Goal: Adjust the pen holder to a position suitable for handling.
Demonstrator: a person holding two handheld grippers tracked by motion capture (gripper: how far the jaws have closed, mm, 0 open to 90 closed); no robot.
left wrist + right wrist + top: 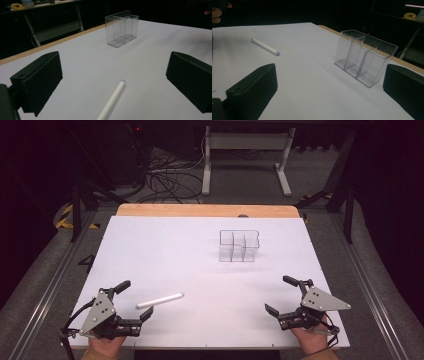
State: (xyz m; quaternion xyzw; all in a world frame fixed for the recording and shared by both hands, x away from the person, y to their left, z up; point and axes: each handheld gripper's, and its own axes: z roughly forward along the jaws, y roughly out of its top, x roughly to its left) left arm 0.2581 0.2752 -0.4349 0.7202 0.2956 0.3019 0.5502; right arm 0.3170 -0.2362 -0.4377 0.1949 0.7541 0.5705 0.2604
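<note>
A white pen (160,300) lies flat on the white table near the front left. In the left gripper view the pen (112,100) runs up between the two wide-apart jaws, untouched. My left gripper (135,301) rests open at the front left corner, the pen's near end between its fingertips. A clear plastic organiser (239,245) with several compartments stands upright past the table's middle; it is also in the left gripper view (122,28) and the right gripper view (364,57). My right gripper (281,295) sits open and empty at the front right, well short of the organiser.
The white table surface (165,255) has a wooden strip (205,210) along its far edge. Beyond it are a white desk frame (245,160) and loose cables (165,180) on the grey floor. Metal rails run along both sides of the table.
</note>
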